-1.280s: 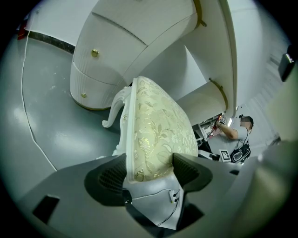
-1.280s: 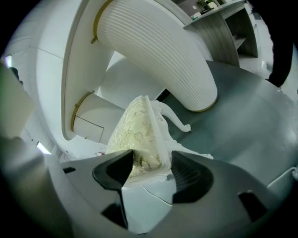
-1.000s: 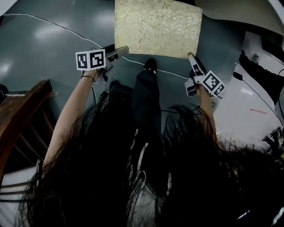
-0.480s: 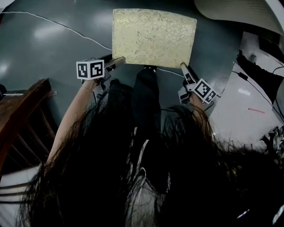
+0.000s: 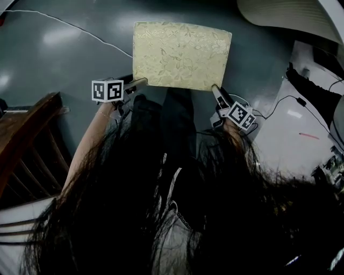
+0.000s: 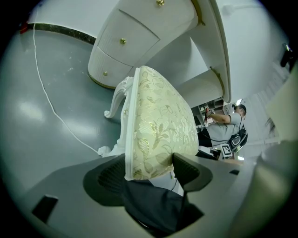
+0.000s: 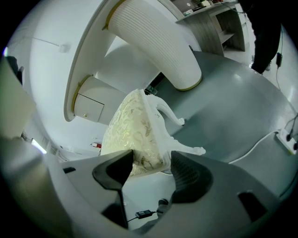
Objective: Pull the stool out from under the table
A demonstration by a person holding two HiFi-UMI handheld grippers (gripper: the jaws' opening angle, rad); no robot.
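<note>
**Stool looks clear of the table, both grippers on it**

Status: stool stands on open grey floor. Its whole seat is in the head view, apart from the white table at top right. The pull looks essentially done. The left gripper is clamped on the seat's near-left corner. The right gripper pinches the near-right corner, though how firmly it bites is hard to read through the fisheye. What's left, I'd judge: maybe a little more clearance, then let go.
</note>
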